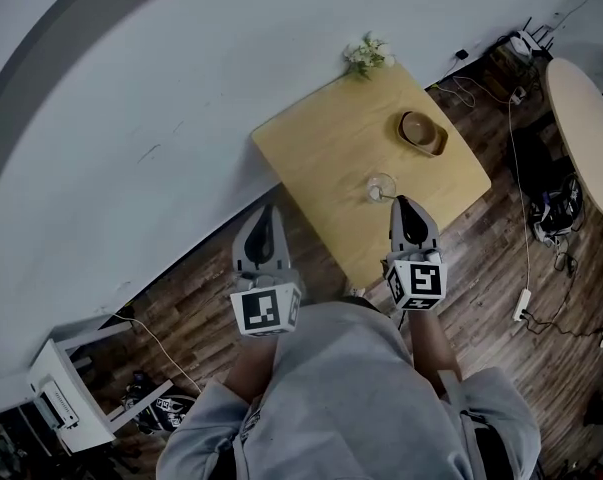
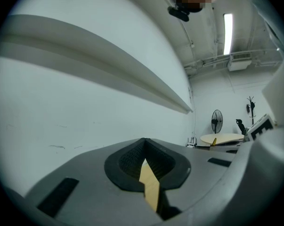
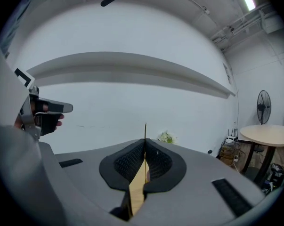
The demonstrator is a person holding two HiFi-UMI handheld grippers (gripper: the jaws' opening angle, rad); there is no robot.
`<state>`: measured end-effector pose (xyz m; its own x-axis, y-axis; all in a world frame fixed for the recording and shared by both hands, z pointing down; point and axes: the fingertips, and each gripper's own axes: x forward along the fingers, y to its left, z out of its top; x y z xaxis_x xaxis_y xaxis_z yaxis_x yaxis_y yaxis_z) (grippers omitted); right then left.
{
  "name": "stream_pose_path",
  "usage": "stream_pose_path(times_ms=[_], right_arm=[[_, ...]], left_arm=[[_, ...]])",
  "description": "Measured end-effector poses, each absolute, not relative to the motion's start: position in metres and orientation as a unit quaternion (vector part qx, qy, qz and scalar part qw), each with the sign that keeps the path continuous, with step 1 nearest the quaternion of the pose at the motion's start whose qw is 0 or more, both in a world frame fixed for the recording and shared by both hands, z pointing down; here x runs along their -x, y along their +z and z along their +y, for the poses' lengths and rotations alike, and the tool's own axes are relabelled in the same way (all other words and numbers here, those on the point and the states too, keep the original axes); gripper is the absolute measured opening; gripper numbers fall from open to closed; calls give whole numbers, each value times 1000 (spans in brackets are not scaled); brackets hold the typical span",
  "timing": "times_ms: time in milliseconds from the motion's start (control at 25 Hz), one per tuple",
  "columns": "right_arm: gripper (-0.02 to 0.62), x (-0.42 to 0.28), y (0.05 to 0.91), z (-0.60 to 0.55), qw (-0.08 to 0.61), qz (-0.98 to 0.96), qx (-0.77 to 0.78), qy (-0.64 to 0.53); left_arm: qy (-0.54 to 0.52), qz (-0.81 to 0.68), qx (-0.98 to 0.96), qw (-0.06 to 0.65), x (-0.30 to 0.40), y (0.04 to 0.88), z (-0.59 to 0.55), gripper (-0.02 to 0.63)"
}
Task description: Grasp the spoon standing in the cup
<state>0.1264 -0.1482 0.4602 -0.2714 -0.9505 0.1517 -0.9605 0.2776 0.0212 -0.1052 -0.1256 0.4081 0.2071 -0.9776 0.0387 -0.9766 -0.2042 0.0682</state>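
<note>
**Spoon clamped at the jaw tips, cup unguarded by the table's edge**

The right gripper (image 1: 401, 201) is closed on the spoon (image 1: 387, 197). In the right gripper view the pads of the right gripper (image 3: 144, 142) meet on a thin handle, and the spoon (image 3: 145, 130) stands edge-on above them. The other end of the spoon reaches back to the glass cup (image 1: 381, 184). The cup stands on the table (image 1: 321, 148) close to its near right edge, between the near corner and the right corner. Whether the spoon's bowl is clear of the rim cannot be told.

The left gripper (image 1: 268, 208) hangs off the table past its near left edge. Its jaws are together on nothing, as the left gripper view shows (image 2: 144, 142).

The wooden bowl (image 1: 421, 131) sits further back along the right side. The flowers (image 1: 368, 55) mark the far corner.

Risks from here, as a judgement:
- The grip takes only a narrow handle at the very tips, so the spoon could swivel or slide out if the wrist rolls or jerks.
- If the spoon's bowl is not yet clear of the cup, a sideways pull could hook the rim. That would tip or drag the light cup towards the nearby edge.
- Nothing steadies the cup, since the left gripper is well apart from it.
</note>
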Motion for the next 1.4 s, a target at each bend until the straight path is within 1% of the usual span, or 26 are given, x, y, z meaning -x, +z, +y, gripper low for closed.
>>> stream_pose_path(times_ms=[280,840,1120,1400], right_arm=[[3,-131,438,-137,39,-786,-616,40],[3,-150,412,-123,5,-768,-640,41],[3,-147,404,-123,-7,-768,-639,39],[3,-142,404,-127,-3,-772,-634,42]], left_arm=[[-6,-609,-792,39,93,408,-129,2],[-7,-583,-812,36,74,407,-135,2],[-8,-581,-813,36,75,408,-136,0],[-9,-583,-811,38,76,408,-140,2]])
